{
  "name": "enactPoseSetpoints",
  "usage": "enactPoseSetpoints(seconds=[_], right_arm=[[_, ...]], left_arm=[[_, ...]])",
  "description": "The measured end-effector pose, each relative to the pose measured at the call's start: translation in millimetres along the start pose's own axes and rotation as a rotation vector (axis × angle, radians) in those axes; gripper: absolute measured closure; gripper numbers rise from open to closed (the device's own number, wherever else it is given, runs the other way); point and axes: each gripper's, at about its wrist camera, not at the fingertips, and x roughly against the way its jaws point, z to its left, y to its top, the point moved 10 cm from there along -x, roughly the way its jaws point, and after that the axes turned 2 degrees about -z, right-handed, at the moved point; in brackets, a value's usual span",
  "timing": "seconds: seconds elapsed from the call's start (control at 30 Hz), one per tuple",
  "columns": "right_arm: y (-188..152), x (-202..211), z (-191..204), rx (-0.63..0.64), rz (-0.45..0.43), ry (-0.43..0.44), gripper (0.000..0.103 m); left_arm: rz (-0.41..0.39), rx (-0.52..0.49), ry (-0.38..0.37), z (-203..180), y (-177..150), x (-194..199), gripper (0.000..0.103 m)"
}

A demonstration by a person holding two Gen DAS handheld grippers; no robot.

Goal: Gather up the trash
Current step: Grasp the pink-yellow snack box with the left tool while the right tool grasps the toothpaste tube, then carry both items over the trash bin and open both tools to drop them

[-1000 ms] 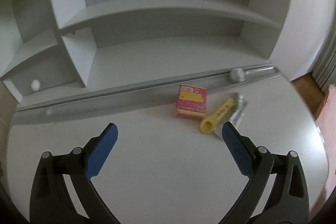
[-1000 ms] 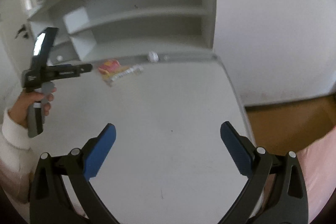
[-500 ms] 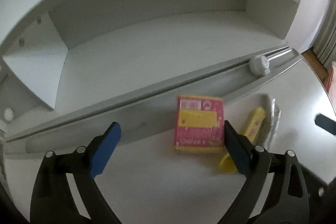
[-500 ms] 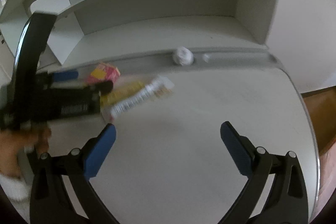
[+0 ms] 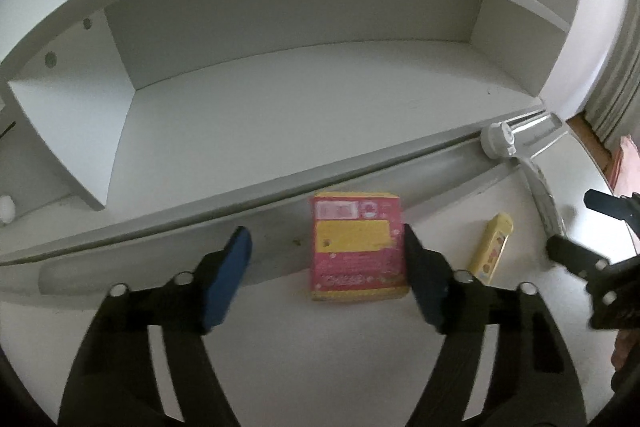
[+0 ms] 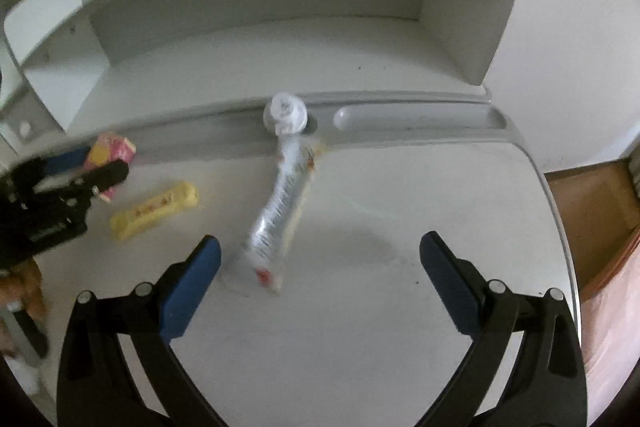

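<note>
A pink and yellow box (image 5: 357,247) lies on the white desk between the open jaws of my left gripper (image 5: 326,259), close to its right finger. A yellow wrapper (image 5: 492,247) lies to its right; it also shows in the right wrist view (image 6: 156,209). A clear plastic wrapper (image 6: 280,211) lies just ahead of my open right gripper (image 6: 320,267), near its left finger. A crumpled white paper ball (image 6: 285,113) sits in the desk's back groove. The box (image 6: 112,153) and left gripper (image 6: 60,187) show at the left of the right wrist view.
A white shelf unit (image 5: 300,87) stands behind the desk's pen groove (image 6: 400,117). The desk's right edge (image 6: 556,211) drops to a wooden floor. The right gripper (image 5: 592,267) shows at the right of the left wrist view.
Both grippers have moved forward toward the trash. The left gripper now straddles the box and its jaws have narrowed. The right gripper has come up to the clear wrapper.
</note>
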Motion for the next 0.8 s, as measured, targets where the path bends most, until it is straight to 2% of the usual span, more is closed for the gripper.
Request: enactPoseSetpoints(seconds=[0.13, 0.2, 0.27, 0.3, 0.37, 0.4, 0.43, 0.47, 0.63, 0.73, 0.8], right_arm=[[11, -4, 13, 0.038, 0.001, 0.009, 0.007], [10, -14, 18, 0.044, 0.028, 0.006, 0.011], [9, -19, 22, 0.051, 0.027, -0.002, 0.018], [8, -16, 21, 0.047, 0.022, 0.001, 0.025], [7, -10, 21, 0.053, 0.005, 0.014, 0.053], [5, -6, 23, 0.062, -0.011, 0.03, 0.062], [3, -5, 25, 0.072, -0.024, 0.041, 0.077], [0, -2, 26, 0.08, -0.032, 0.055, 0.085], [-10, 12, 23, 0.05, -0.032, 0.141, 0.089], [-9, 58, 5, 0.029, -0.102, 0.162, 0.089], [-10, 105, -28, -0.006, -0.173, 0.158, 0.089]], left_arm=[[-0.006, 0.003, 0.003, 0, 0, 5, 0.041], [-0.007, -0.015, 0.007, -1, -1, 6, 0.042], [-0.02, -0.025, -0.006, -5, 0, 11, 0.06], [-0.022, -0.027, -0.006, -5, -1, 12, 0.062], [-0.023, -0.033, -0.004, -5, 0, 12, 0.062], [-0.024, -0.039, -0.002, -5, 0, 12, 0.062], [-0.026, -0.045, -0.001, -6, 0, 13, 0.062], [-0.028, -0.053, 0.002, -7, 0, 13, 0.062], [-0.081, -0.03, -0.035, -18, 10, 30, 0.062], [-0.125, -0.037, -0.078, -46, 19, 54, 0.062], [-0.159, -0.076, -0.135, -89, 23, 75, 0.062]])
